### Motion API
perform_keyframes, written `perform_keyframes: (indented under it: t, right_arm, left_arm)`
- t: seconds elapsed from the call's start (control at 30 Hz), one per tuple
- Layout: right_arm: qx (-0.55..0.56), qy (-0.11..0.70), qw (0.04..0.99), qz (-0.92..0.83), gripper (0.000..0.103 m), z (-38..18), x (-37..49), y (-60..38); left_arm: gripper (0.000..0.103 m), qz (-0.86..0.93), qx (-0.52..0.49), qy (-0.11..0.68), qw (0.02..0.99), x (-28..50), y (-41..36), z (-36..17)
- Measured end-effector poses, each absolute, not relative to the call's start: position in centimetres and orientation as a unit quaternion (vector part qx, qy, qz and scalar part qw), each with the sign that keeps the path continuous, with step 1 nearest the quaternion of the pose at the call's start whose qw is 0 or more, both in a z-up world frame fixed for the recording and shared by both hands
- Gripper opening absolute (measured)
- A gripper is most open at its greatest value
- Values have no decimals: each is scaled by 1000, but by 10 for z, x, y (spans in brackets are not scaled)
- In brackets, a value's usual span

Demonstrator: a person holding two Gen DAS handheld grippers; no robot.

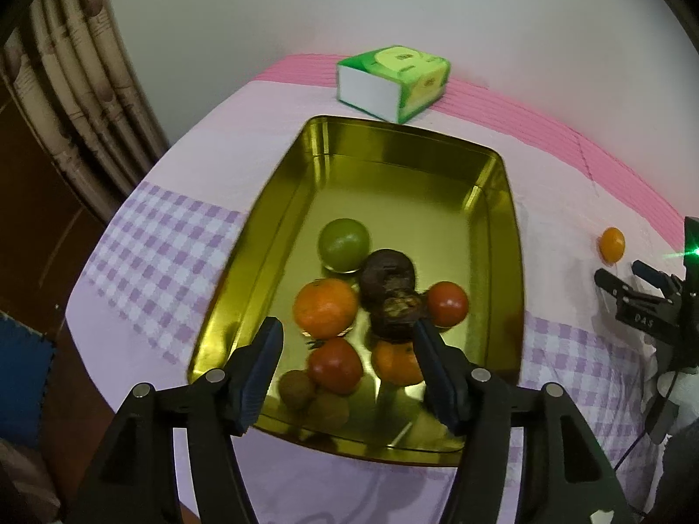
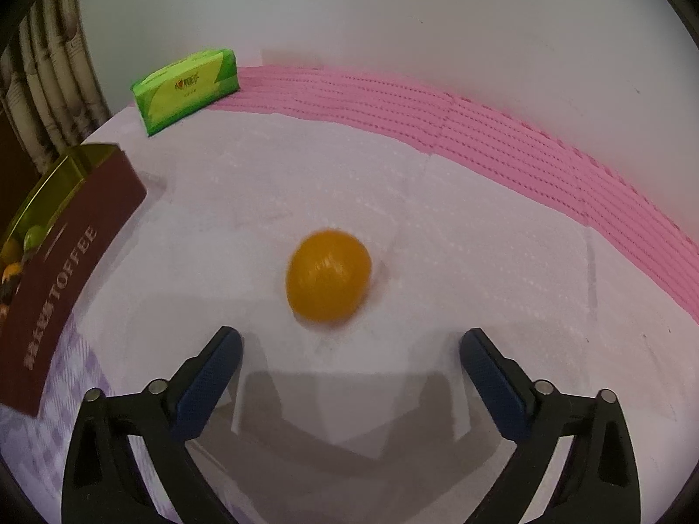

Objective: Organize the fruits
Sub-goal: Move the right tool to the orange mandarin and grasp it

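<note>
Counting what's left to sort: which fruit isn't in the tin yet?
The small orange fruit, alone on the tablecloth ahead of the right tongs.

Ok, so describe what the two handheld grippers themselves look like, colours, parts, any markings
Both are black plastic. The left gripper and right gripper each have two fingers with dark blue ribbed pads and round silver studs at the joints. Seen from the left wrist camera, the right one carries small white lettering, a green light and a thin dark cable.

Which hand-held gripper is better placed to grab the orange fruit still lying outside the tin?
Right. The right hand-held gripper stands open facing the orange fruit; the left hand-held gripper hangs over the tin.
</note>
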State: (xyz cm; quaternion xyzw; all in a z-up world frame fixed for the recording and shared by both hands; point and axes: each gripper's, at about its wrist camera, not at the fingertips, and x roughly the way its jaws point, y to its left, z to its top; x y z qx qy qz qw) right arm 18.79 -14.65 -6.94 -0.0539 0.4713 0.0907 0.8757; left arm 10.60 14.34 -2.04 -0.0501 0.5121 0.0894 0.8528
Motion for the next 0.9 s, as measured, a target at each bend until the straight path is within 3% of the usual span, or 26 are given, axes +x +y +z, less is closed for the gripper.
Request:
perform_keyframes:
  t: [0.07, 0.23, 0.37, 0.9]
  right_arm:
    - [-51, 468, 878, 86, 88, -68, 192, -144]
    - [-44, 460, 884, 78, 56, -65, 202, -138]
    - [-47, 460, 883, 82, 38, -63, 206, -135]
    - [-65, 467, 876, 98, 35, -56, 187, -123]
  left_arm:
    - [59, 99, -54, 513, 851, 105, 149, -21]
    - [59, 114, -60, 511, 850, 101, 163, -20]
    - [61, 126, -61, 507, 850, 98, 171, -19]
    - [78, 126, -60, 505, 852, 90, 178, -18]
